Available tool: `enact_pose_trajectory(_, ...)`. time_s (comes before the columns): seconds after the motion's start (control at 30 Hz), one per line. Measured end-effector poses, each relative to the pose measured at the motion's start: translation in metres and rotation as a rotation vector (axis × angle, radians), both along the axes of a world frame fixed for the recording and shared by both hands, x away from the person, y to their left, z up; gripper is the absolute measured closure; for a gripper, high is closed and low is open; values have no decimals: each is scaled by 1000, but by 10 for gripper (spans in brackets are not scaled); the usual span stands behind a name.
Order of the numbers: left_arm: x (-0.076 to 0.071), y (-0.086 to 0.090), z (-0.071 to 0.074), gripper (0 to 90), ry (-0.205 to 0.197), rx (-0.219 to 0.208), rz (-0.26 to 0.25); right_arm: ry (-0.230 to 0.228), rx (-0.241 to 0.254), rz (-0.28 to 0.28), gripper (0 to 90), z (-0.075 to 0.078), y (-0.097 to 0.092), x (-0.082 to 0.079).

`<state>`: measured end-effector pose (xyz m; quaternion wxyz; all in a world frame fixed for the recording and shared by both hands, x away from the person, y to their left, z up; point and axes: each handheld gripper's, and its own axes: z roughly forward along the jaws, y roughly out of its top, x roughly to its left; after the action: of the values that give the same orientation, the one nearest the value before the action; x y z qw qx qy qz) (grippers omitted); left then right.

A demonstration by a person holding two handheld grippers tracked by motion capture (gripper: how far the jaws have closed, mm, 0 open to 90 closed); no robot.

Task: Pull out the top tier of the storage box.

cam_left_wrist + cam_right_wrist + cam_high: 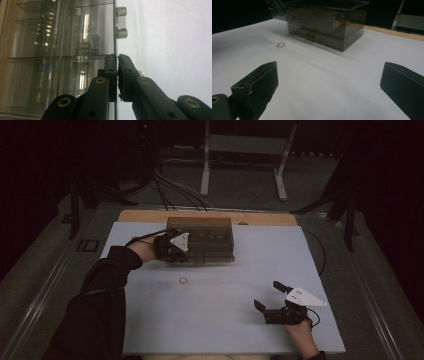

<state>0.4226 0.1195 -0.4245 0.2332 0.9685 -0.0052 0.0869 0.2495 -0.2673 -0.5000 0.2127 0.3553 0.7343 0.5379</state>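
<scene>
A smoky clear plastic drawer box (pixel 207 237) stands at the back of the white tabletop (pixel 225 320). My left gripper (pixel 175 251) is at the box's front left, shut on the thin clear edge of a drawer front (pixel 115 37); both black jaws pinch it just below the clear handle (pixel 121 22). A small reddish ring (pixel 183 280) lies flat on the table in front of the box. My right gripper (pixel 267 294) rests near the front right of the table, open with nothing between its jaws. In the right gripper view, the box (pixel 324 22) and ring (pixel 280 45) lie ahead of it.
A wooden strip (pixel 150 216) runs along the table's back edge behind the box. Cables (pixel 170 190) and a metal stand (pixel 245 150) sit on the floor beyond. The person's dark sleeve (pixel 95 310) lies along the left side.
</scene>
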Motion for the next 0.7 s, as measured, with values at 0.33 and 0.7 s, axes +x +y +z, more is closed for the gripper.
enact_pose_trajectory(0.33,-6,2,0,864,15,-1,-11,1,-3,0,17,0,0,0)
enact_pose_trajectory(0.7,-11,0,1,864,22,7,-1,2,-5,4,18,0,1,0)
